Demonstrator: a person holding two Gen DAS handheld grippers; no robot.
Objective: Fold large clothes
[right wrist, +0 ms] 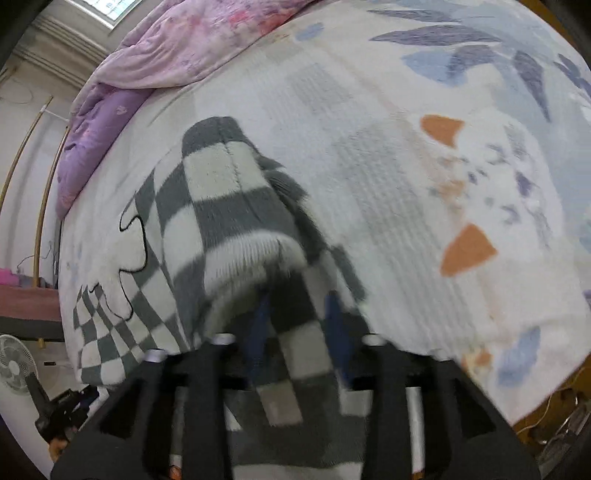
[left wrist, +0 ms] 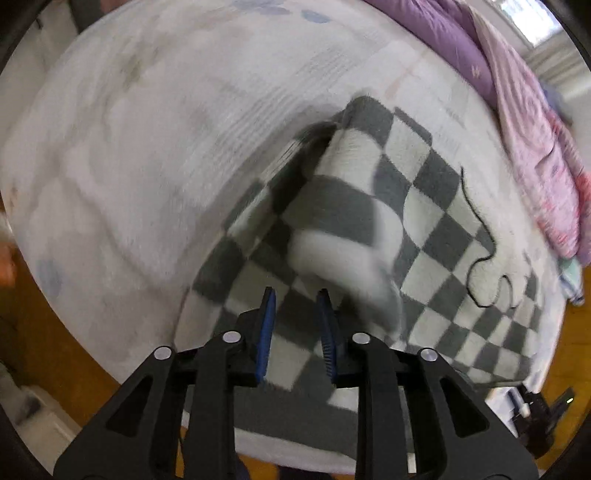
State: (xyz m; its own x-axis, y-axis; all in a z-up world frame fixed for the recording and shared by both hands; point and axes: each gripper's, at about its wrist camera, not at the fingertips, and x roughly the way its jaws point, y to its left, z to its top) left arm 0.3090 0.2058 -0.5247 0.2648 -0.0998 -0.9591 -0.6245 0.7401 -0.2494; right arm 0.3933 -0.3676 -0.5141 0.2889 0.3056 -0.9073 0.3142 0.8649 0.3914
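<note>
The checkered fleece sweater [left wrist: 424, 206] lies on the bedsheet [left wrist: 147, 147] ahead of both tongs, one sleeve [right wrist: 236, 206] folded across. Left gripper [left wrist: 297, 295] and right gripper [right wrist: 297, 299] hover parted, empty. Soft, bulky, floppy; best pinched at hem or shoulder seams.

A wide bed with a white sheet printed with blue leaves and orange shapes [right wrist: 461, 184] fills both views. A crumpled purple and pink quilt [left wrist: 517, 92] lies along its far edge. Under the bed is an orange-brown wooden floor [left wrist: 74, 332]. A bright window [right wrist: 110, 7] gives daylight, and a white standing fan [right wrist: 14, 369] stands near a pale wall.
</note>
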